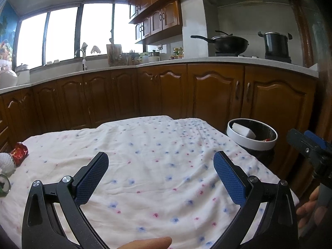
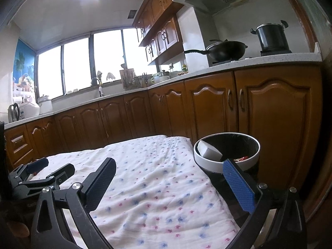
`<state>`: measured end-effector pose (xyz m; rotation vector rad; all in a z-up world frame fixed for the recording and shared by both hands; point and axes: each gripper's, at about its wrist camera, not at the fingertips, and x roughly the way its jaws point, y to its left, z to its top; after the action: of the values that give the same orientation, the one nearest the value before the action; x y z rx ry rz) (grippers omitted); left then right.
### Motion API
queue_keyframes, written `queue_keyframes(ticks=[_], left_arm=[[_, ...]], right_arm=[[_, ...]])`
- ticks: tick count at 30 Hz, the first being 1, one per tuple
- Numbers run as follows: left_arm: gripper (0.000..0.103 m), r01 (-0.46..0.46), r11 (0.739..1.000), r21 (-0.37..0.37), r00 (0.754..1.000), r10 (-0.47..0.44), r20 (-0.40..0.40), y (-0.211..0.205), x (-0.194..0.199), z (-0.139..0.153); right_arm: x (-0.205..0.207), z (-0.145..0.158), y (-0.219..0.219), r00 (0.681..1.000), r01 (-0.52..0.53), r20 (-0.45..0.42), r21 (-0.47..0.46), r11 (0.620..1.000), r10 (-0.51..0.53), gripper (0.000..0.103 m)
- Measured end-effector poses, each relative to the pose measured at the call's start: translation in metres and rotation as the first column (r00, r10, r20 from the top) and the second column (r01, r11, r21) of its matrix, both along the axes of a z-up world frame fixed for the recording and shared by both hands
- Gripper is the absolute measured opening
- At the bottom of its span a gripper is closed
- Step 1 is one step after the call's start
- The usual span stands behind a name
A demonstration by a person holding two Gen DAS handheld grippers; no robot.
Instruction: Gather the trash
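A white-rimmed bin with a black liner (image 1: 252,137) (image 2: 227,152) stands off the table's right edge; a white box and red scraps lie inside. A red shiny wrapper (image 1: 19,151), a white textured ball (image 1: 6,161) and a dark round object (image 1: 4,183) lie at the table's left edge. My left gripper (image 1: 160,160) is open and empty above the flowered cloth (image 1: 155,155). My right gripper (image 2: 170,167) is open and empty, its right finger in front of the bin. Each gripper shows in the other's view: the right (image 1: 309,147), the left (image 2: 41,172).
Wooden base cabinets (image 1: 166,93) and a pale counter run behind the table. A black wok (image 1: 226,42) and a dark pot (image 1: 276,44) sit on the stove. A sink tap (image 1: 82,57) stands under the window.
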<state>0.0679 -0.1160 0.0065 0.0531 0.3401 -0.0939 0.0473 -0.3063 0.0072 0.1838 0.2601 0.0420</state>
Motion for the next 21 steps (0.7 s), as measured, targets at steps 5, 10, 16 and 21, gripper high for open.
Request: queue_keyframes(ticks=[5,10,16,21], left_arm=[[0.103,0.010,1.000,0.003,1.000,-0.010,0.004,0.0009,-0.0015,0.0013],[0.103,0.012,1.000,0.000,1.000,-0.012,0.001,0.0006,-0.0026,0.0016],[0.103,0.007,1.000,-0.005,1.000,-0.007,-0.005,0.0030,0.0007,0.0029],[0.103,0.010,1.000,0.002,1.000,-0.010,-0.001,0.0031,0.0014,0.0032]], right_arm=[[0.0003,-0.0004,-0.0003,1.000,-0.002,-0.001,0.001,1.000,0.002,0.103],[0.0001,-0.0003,0.0000,1.000,-0.002,0.000,0.000,1.000,0.002,0.103],[-0.0002,-0.0003,-0.0005,1.000,-0.002,-0.001,0.005,1.000,0.002,0.103],[-0.0005,-0.0001,-0.0004,1.000,0.000,0.000,0.004,1.000,0.000,0.103]])
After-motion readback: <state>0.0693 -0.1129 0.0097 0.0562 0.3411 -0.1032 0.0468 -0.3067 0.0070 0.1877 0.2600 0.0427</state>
